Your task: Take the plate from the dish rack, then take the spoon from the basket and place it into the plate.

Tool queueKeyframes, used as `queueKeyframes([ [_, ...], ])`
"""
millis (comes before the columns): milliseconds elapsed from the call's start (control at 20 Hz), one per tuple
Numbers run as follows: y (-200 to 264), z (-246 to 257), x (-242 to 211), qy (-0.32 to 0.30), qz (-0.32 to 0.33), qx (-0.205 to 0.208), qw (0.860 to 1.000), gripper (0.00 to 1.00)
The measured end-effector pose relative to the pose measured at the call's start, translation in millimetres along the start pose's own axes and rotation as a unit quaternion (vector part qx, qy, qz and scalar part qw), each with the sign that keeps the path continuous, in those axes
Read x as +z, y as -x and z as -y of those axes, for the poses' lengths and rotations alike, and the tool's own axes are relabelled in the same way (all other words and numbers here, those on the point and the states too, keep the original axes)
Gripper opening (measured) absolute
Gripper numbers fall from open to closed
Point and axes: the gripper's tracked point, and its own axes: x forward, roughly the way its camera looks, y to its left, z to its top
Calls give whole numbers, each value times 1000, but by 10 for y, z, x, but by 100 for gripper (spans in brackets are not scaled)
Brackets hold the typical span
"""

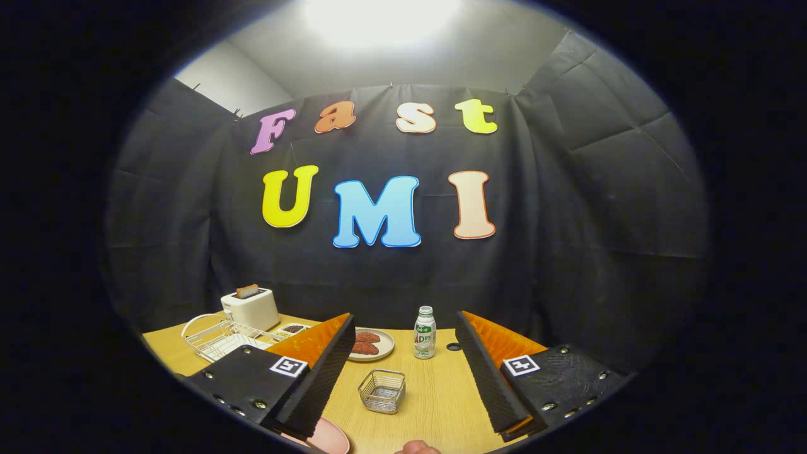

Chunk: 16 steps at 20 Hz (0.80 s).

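Open gripper (403, 340) over a light wooden bench (435, 403), inside a booth of black cloth walls (599, 221).

Nearest, at the bench's front edge, a round pink plate (329, 436) lies flat under the left finger, and part of a hand (417, 448) shows beside it; the fingers stand wide apart and hold nothing. Between them sits a small square wire-mesh basket (382, 391); whether a spoon lies in it cannot be told. Beyond it, toward the back edge, stand a beige round plate with dark red pieces (373, 344) and a small white bottle with a green cap (424, 333). At the back-left corner are a white wire dish rack (217, 337) and a white toaster (251, 308). A bright lamp (378, 16) glares overhead.
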Motion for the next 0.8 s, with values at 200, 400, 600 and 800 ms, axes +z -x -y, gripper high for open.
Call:
queueKeyframes([
  [200, -66, 168, -55, 12, 2, -3, 1000, 97],
  [400, -139, 296, -96, 16, 12, -3, 1000, 97],
  [600, -293, 443, -271, 23, 24, 2, 999, 97],
  [800, -460, 660, -596, 28, 30, -3, 999, 97],
])
